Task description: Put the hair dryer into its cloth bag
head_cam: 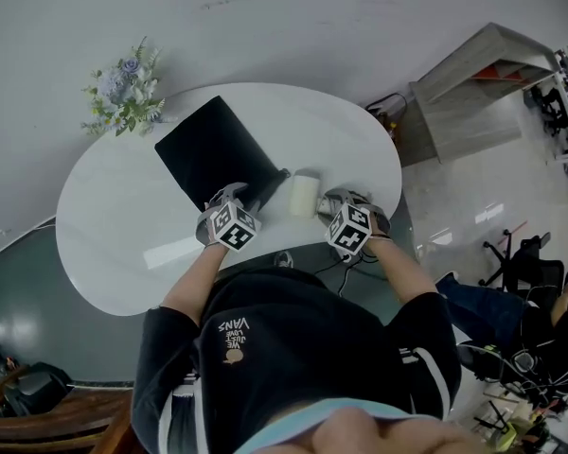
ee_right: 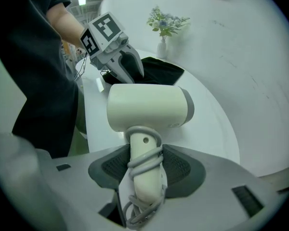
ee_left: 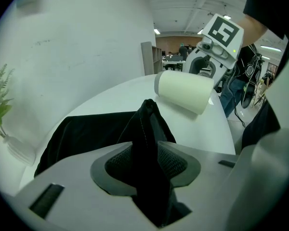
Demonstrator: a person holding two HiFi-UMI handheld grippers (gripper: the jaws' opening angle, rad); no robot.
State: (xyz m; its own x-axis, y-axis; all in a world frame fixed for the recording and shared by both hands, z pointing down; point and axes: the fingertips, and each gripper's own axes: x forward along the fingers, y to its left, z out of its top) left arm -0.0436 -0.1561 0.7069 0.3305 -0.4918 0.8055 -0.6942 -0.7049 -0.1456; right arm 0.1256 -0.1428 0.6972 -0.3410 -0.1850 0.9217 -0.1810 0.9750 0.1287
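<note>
Black cloth bag [head_cam: 213, 154] lay flat on the white oval surface [head_cam: 114, 244] in the head view. Its near corner was gathered at the left claw [head_cam: 254, 197], and the cream-white plastic hair dryer [head_cam: 305, 195] sat just beside it in the right claw [head_cam: 333, 204]. A small vase of pale flowers [head_cam: 125, 95] stood at the far edge.

The left gripper view showed that claw pinching a raised fold of the bag's edge between its pads. The rest of the fabric trailed back across the surface, and the dryer's barrel was close beyond it.

The right gripper view showed the other claw pressed on the dryer's handle, around which a grey cord [ee_right: 144, 160] was wound, with the barrel lying crosswise.

The bag's mouth did not yet look open. The step would likely go best if the left claw lifted its fold high enough to part the layers, and the barrel were turned to enter nose first.
</note>
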